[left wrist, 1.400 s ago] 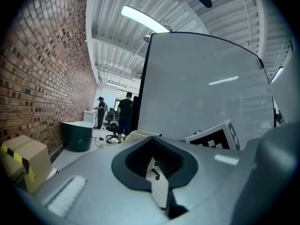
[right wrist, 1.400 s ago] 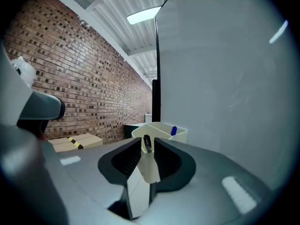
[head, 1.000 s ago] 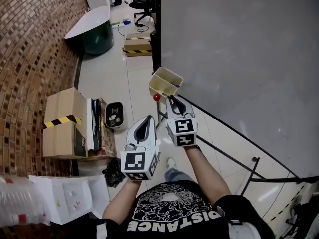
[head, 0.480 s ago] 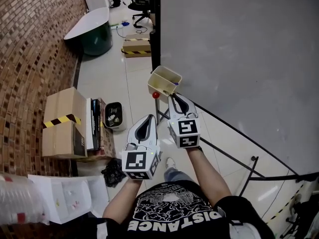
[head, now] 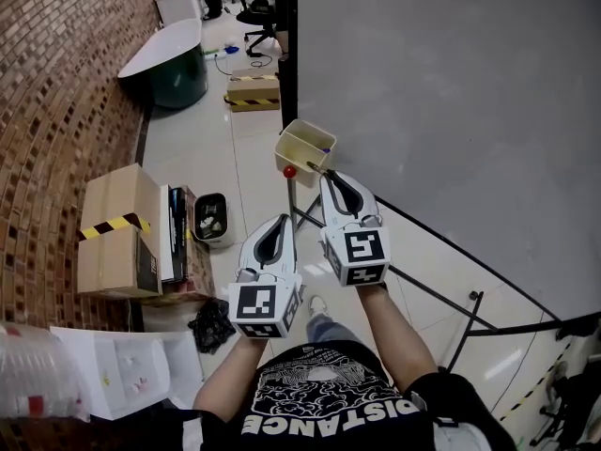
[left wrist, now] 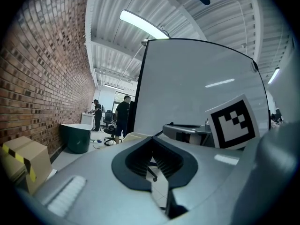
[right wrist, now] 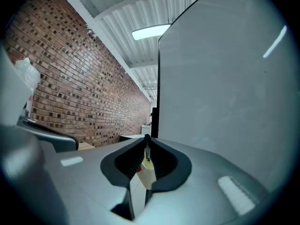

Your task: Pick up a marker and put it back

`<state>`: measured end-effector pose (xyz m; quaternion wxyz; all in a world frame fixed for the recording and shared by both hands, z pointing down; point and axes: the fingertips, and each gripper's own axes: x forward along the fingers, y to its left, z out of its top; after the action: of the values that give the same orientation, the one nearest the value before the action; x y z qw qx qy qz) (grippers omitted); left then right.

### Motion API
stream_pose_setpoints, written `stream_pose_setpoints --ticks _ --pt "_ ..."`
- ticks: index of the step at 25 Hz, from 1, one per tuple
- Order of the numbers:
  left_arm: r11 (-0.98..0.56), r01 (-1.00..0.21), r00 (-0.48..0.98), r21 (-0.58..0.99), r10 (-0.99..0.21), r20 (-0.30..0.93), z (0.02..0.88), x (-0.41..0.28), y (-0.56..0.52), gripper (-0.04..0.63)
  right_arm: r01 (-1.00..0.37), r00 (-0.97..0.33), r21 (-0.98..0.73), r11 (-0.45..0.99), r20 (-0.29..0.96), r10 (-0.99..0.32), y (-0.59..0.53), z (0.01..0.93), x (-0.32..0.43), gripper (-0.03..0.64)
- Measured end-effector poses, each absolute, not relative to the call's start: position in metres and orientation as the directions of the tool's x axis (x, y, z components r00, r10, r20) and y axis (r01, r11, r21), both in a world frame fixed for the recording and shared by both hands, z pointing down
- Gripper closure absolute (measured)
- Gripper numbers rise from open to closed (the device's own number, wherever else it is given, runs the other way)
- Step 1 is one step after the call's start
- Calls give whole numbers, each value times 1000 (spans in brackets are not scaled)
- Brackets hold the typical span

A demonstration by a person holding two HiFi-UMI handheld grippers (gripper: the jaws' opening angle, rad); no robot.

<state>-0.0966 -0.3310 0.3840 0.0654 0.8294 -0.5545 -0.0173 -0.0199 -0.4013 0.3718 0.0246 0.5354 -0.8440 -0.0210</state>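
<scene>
Keep the right hand-held gripper clamped, as now, on the thin dark marker, pinched only at the very tips of the jaws and poking out toward the near rim of the beige tray fixed at the edge of the whiteboard. Treat this, at a guess, as the turn from picking up to putting back, with the marker out of the tray and not yet released. Hold the squeeze steady to guard against a swivel or a slip from so shallow a pinch on so slim a barrel. Bring the free end over the open mouth of the tray first, well inside the rim, and steer clear of the red knob just beside the tray's near corner. Lower gently until resting inside, and only then part the jaws. Draw straight back afterwards to avoid dragging the marker out again. Check the line-up in the right gripper view, with the marker showing as a thin dark line between the tips and the tray just beyond. Leave the left hand-held gripper, jaws together on nothing, parked low beside the right and away from the tray.
</scene>
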Motion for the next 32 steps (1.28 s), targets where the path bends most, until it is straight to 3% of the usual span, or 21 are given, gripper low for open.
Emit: stream_pose_setpoints --ticks 13,32 --pt "-403 -907 404 124 -915 -17 361 -92 -296 589 -911 -412 66 407 -99 -906 -313 323 -5 583" --pt "-419 -901 419 115 -908 -27 359 -83 -277 589 -901 -432 69 427 -85 -898 -277 328 -14 583"
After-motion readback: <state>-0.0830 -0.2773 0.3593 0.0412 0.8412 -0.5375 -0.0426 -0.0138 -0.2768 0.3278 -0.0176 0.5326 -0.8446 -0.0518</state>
